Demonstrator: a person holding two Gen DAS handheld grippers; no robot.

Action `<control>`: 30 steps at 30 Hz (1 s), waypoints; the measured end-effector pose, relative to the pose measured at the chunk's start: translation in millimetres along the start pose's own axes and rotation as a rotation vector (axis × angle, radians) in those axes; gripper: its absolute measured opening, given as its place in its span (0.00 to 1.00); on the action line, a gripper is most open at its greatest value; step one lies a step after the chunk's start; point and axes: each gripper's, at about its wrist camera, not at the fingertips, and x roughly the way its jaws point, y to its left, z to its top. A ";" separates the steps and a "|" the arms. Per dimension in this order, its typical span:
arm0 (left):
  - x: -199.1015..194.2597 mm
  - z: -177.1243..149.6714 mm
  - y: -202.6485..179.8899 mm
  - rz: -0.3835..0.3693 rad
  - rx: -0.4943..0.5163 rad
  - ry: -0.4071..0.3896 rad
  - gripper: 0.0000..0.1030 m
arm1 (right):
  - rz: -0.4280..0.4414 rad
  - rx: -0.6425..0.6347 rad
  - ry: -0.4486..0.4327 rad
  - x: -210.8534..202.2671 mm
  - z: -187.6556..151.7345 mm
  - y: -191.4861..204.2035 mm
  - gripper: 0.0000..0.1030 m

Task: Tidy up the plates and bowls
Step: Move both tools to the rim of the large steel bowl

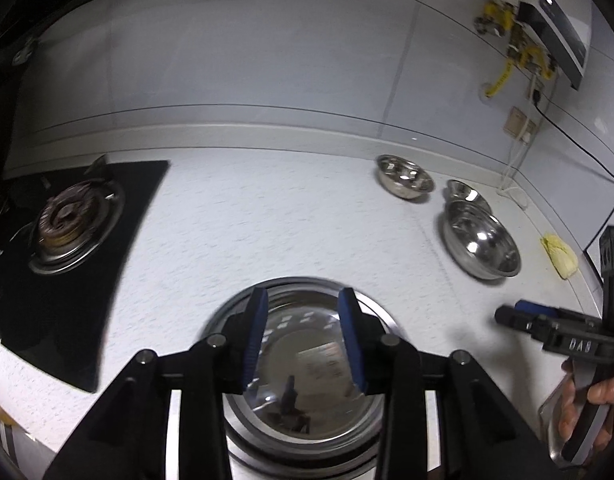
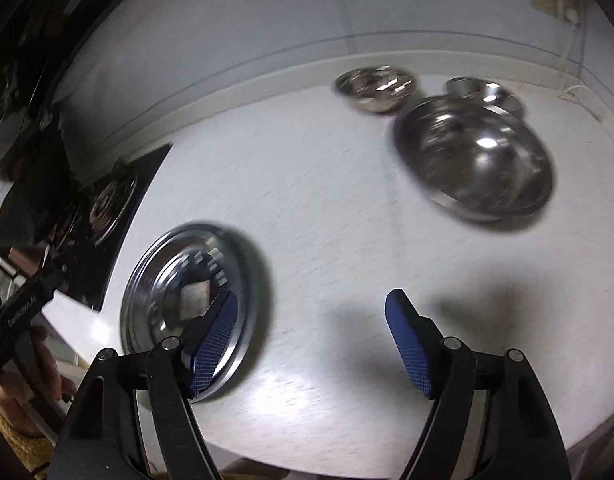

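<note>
plate [image 2: 195, 304] near counter [image 2: 307, 208] edge

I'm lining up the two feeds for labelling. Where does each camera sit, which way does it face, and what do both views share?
Left wrist: on the left tool, angled down at the steel plate beneath its open fingers, gas burner to its left; the right tool and a hand show at right.
Right wrist: on the right tool, angled down at the countertop; jaws open, nothing between; the left tool shows at left.
Shared: plate, large bowl, two smaller bowls, burner.
</note>
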 end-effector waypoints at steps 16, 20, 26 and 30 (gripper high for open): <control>170.4 81.7 -150.0 -0.272 -0.201 0.269 0.34 | -0.195 0.168 -0.081 -11.4 91.3 -169.5 0.73; 214.9 84.1 -156.6 -0.236 -0.234 0.323 0.34 | -0.202 0.197 -0.018 16.7 99.1 -193.1 0.73; 252.6 84.1 -172.0 -0.228 -0.212 0.369 0.34 | -0.189 0.234 0.025 47.0 108.0 -216.9 0.73; 268.3 79.9 -180.5 -0.234 -0.204 0.397 0.34 | -0.181 0.217 0.050 62.7 111.8 -219.9 0.63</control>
